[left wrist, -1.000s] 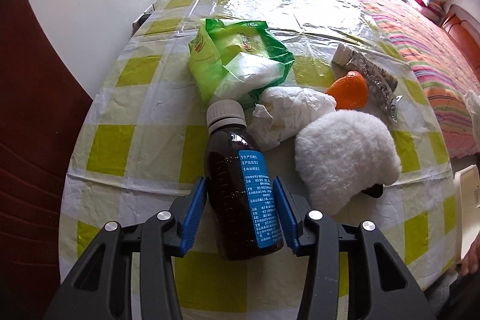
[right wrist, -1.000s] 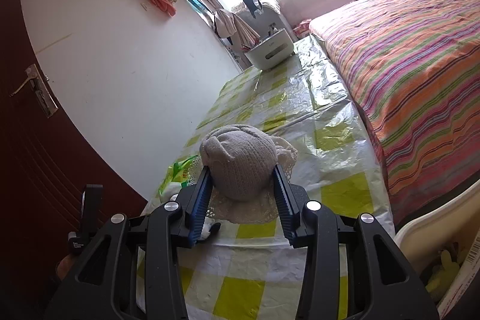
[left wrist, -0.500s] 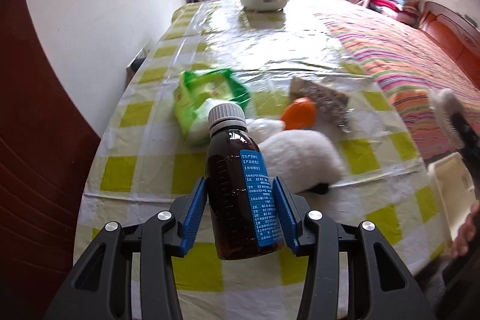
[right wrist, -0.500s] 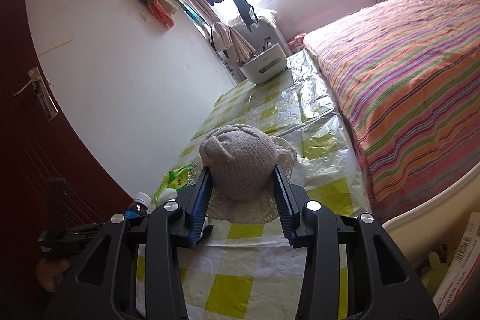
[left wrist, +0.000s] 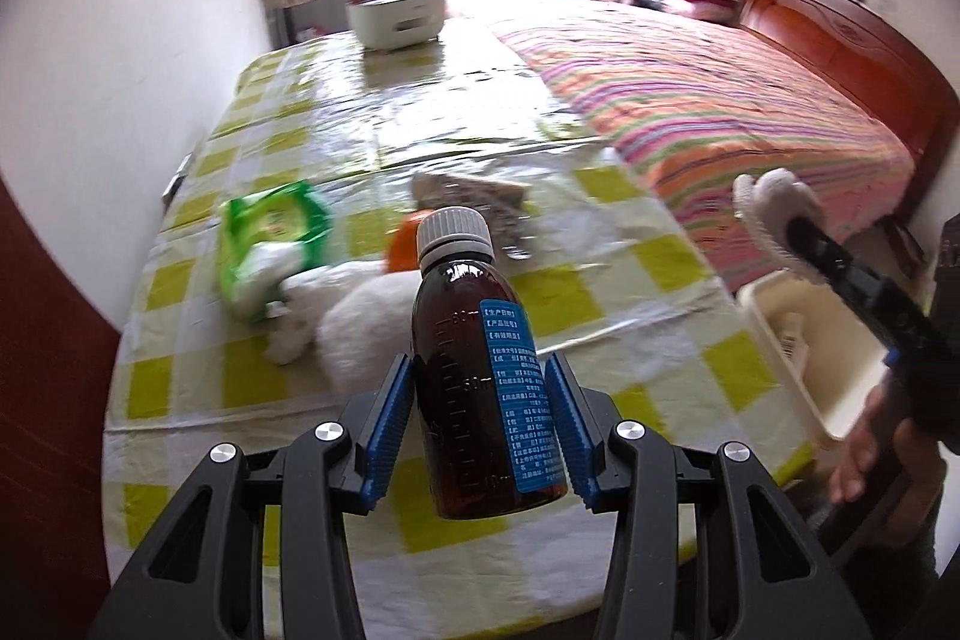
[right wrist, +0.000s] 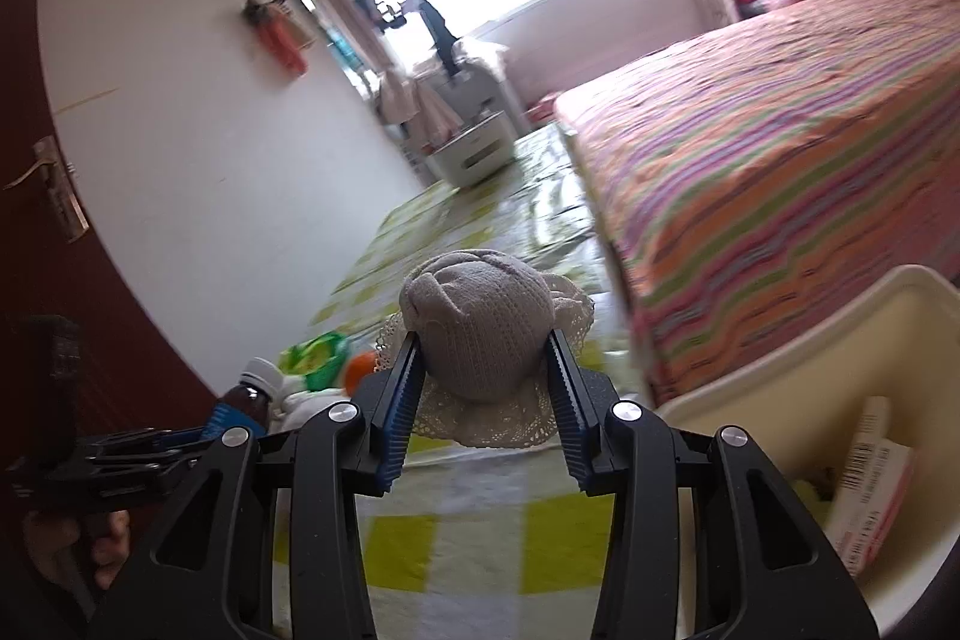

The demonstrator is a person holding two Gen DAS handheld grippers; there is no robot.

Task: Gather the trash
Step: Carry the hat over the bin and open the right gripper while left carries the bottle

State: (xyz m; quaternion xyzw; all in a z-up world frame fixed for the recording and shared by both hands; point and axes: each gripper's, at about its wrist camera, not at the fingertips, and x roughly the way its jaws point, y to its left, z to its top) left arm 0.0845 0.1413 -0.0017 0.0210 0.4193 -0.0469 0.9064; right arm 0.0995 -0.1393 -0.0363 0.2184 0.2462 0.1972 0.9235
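Observation:
My left gripper (left wrist: 480,412) is shut on a brown medicine bottle (left wrist: 480,376) with a white cap and blue label, held above the checked table (left wrist: 600,292). My right gripper (right wrist: 483,388) is shut on a grey knitted hat (right wrist: 480,328) with a lace brim, held in the air; it also shows in the left wrist view (left wrist: 774,202). On the table lie a green wrapper (left wrist: 270,232), crumpled white tissue (left wrist: 294,316), a fluffy white thing (left wrist: 366,334), an orange peel (left wrist: 402,244) and a foil wrapper (left wrist: 480,196). A cream bin (left wrist: 804,340) stands off the table's right edge and also shows in the right wrist view (right wrist: 840,400).
A white tub (left wrist: 396,16) stands at the table's far end. A bed with a striped cover (left wrist: 720,112) runs along the right side. A white wall (left wrist: 120,70) and a dark red door (right wrist: 36,232) are on the left. The bin holds a box (right wrist: 870,484).
The left gripper has lifted the bottle off the table and pulled back. The right gripper with the hat has swung toward the cream bin, which now shows in its view.

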